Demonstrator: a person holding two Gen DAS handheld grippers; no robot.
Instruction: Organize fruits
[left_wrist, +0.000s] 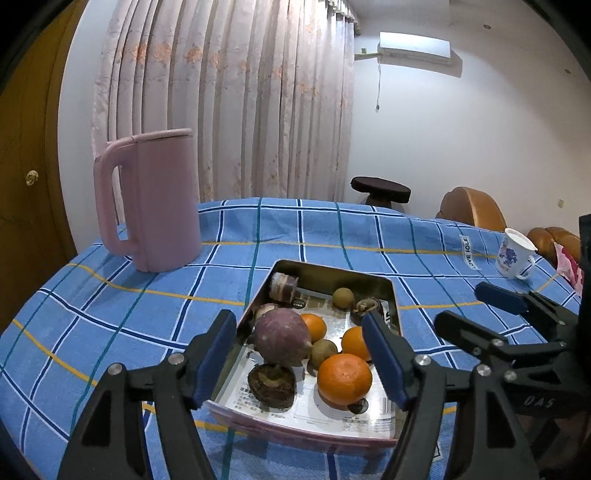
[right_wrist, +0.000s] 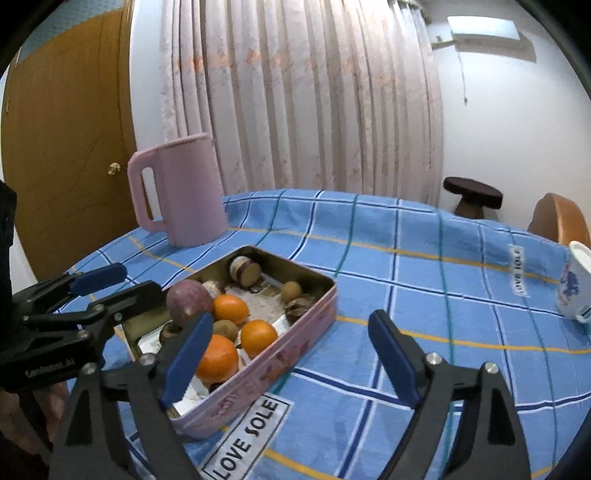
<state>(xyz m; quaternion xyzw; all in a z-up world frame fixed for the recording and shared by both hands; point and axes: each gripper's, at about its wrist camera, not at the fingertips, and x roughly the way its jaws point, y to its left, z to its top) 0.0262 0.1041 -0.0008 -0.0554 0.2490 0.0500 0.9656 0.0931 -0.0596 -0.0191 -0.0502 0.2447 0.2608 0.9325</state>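
Shallow rectangular metal tin (left_wrist: 393, 295), pink outside, printed paper liner, sits mid-tabletop; contents: three round orange tangerines (left_wrist: 344, 380), one large dull-purple round fruit (left_wrist: 282, 336), small brown round fruits (left_wrist: 343, 297), a dark brown cap-shaped piece (left_wrist: 272, 386), a cut purple-and-cream chunk (left_wrist: 283, 287); your left tongs (left_wrist: 301, 363) are spread around the tin's near end, pinching nothing; your right tongs (right_wrist: 291, 360) are spread beside the tin, empty; the tabletop carries a blue checked cloth (left_wrist: 110, 295); tall pink plastic jug (left_wrist: 155, 199) behind; white printed mug (left_wrist: 515, 258) far right; pale floral curtain (left_wrist: 240, 99), wooden door (right_wrist: 66, 147), dark round stool (left_wrist: 380, 190).
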